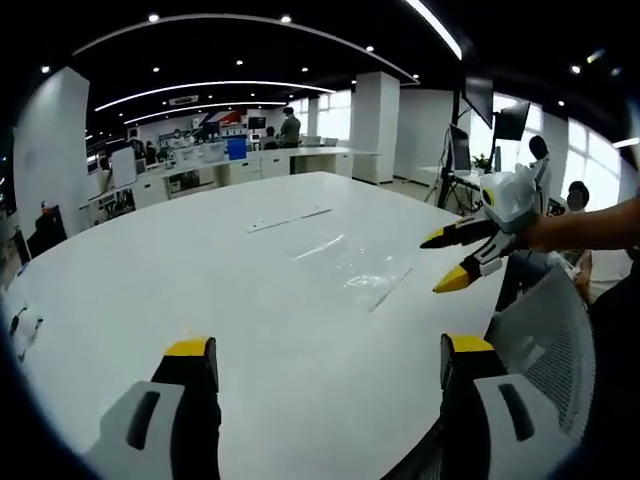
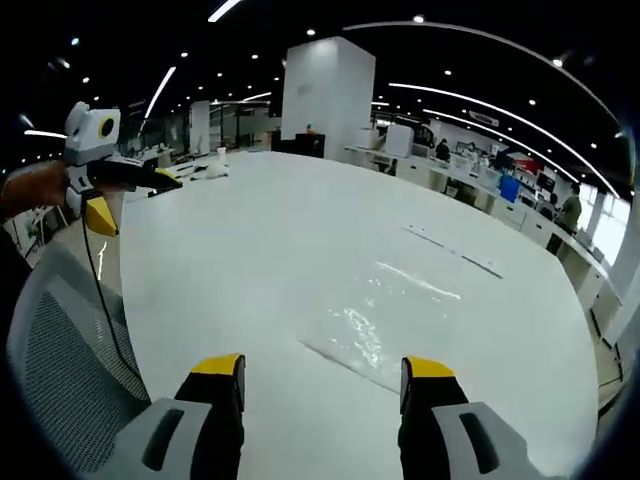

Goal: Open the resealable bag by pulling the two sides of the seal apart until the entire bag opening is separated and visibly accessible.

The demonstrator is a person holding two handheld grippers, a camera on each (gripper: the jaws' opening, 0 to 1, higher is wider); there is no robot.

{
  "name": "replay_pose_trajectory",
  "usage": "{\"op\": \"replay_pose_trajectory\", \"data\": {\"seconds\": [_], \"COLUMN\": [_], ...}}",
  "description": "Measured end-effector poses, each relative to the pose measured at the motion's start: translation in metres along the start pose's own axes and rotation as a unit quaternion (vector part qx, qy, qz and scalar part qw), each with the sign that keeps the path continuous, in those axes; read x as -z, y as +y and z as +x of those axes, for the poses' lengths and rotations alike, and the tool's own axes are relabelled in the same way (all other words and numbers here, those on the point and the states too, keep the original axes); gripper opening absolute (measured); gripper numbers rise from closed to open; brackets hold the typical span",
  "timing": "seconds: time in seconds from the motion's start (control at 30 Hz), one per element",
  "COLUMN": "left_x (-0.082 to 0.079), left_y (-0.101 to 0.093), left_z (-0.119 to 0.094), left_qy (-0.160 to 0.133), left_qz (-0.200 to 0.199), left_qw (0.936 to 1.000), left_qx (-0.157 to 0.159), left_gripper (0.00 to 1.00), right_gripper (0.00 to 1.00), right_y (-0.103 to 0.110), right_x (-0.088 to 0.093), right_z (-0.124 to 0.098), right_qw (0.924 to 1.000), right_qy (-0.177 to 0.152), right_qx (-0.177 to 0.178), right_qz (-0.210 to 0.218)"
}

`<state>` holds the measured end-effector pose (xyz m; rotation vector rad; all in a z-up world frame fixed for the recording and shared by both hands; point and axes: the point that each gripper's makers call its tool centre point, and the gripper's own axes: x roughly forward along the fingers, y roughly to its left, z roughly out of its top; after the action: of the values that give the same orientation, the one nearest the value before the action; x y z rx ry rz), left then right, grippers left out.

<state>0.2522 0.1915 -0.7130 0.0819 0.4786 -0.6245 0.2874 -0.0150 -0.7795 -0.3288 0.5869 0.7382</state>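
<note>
A clear resealable bag lies flat on the white table, hard to make out apart from its shine and one straight edge. My left gripper is open and hangs over the near table edge, short of the bag. My right gripper comes in from the right, held by a hand, jaws apart, just beside the bag's right edge. In the right gripper view the bag sits just ahead of the open right gripper, and the left gripper hovers open at far left.
A grey mesh chair back stands against the near table edge between the two hands. Two thin pale strips lie farther out on the table. Small items sit at the left edge. Desks, a pillar and people are beyond.
</note>
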Motion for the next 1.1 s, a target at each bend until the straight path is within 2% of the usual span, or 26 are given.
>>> {"op": "replay_pose_trajectory", "data": {"seconds": [0.17,0.2,0.33,0.5,0.57,0.7,0.8,0.93,1.1], "left_x": [-0.001,-0.002,-0.001,0.004,0.003,0.003,0.004,0.005,0.003], "left_y": [-0.001,-0.001,-0.002,0.001,0.002,0.003,0.004,0.003,-0.001], "left_z": [0.003,0.004,0.005,0.007,0.006,0.005,0.004,0.005,0.008], "left_qy": [0.001,0.0,0.0,0.007,0.005,0.005,0.005,0.005,0.0], "left_qz": [0.003,0.003,0.0,-0.007,-0.011,-0.017,-0.015,-0.014,-0.015], "left_qw": [1.0,1.0,1.0,1.0,0.9999,0.9999,0.9999,0.9999,0.9999], "left_qx": [0.003,0.004,0.004,0.001,0.0,-0.001,0.0,-0.003,-0.003], "left_gripper": [0.91,0.9,0.9,0.9,0.9,0.89,0.89,0.87,0.85], "right_gripper": [0.6,0.6,0.59,0.57,0.56,0.53,0.5,0.45,0.35], "right_y": [-0.003,-0.004,-0.002,-0.002,0.003,-0.001,-0.004,-0.006,-0.004], "right_x": [0.001,0.002,-0.002,-0.003,-0.003,0.003,0.005,0.015,0.025], "right_z": [0.011,0.014,0.029,0.046,0.054,0.063,0.069,0.072,0.08], "right_qw": [0.9998,0.9982,0.9968,0.9963,0.998,0.9961,0.9954,0.9925,0.9926], "right_qy": [0.011,0.024,0.025,0.032,0.027,0.046,0.049,0.069,0.072], "right_qx": [-0.005,-0.006,-0.017,-0.032,-0.054,-0.06,-0.065,-0.072,-0.072], "right_qz": [-0.015,-0.055,-0.074,-0.073,-0.019,-0.047,-0.052,-0.071,-0.065]}}
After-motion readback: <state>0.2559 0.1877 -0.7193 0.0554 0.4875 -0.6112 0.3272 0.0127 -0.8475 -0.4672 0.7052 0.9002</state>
